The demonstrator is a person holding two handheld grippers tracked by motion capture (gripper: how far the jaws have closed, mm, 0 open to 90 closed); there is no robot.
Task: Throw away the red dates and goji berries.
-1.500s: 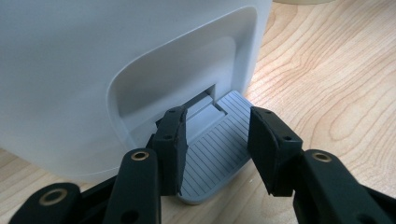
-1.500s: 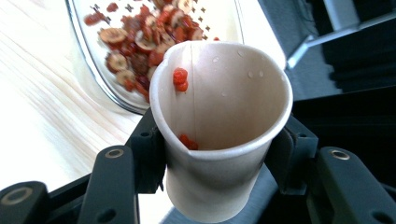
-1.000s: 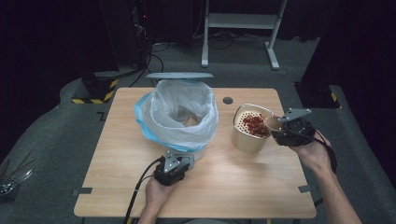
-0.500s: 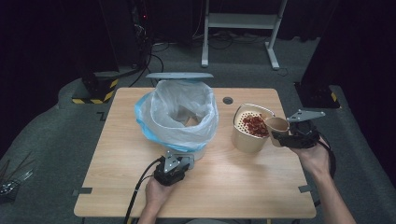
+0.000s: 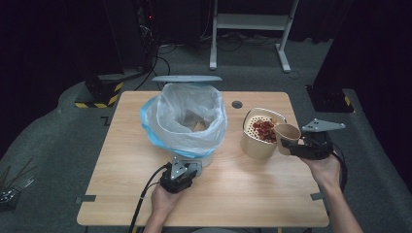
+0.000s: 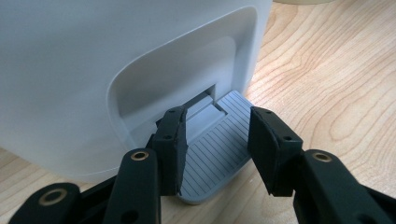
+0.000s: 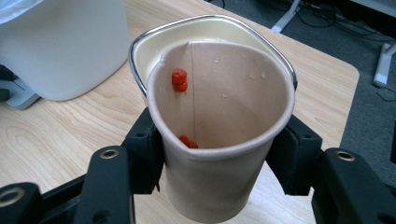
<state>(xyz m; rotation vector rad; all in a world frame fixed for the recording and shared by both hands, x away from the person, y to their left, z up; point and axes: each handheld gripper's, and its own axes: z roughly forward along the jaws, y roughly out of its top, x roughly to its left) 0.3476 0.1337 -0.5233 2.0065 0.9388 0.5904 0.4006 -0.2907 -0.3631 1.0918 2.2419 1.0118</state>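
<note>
The right gripper (image 5: pixel 291 144) pinched a paper cup (image 7: pixel 219 126) just beside the strainer bowl (image 5: pixel 252 141), though its jaws had just been easing wider; a few red bits clung inside the cup. The left gripper (image 6: pixel 217 144) sat at the bin (image 5: pixel 187 121), its jaws straddling the grey pedal (image 6: pixel 217 154) from above.

Left gripper (image 5: pixel 180 174) low, jaws parted; right gripper (image 5: pixel 297 145) level, jaws clamped
</note>
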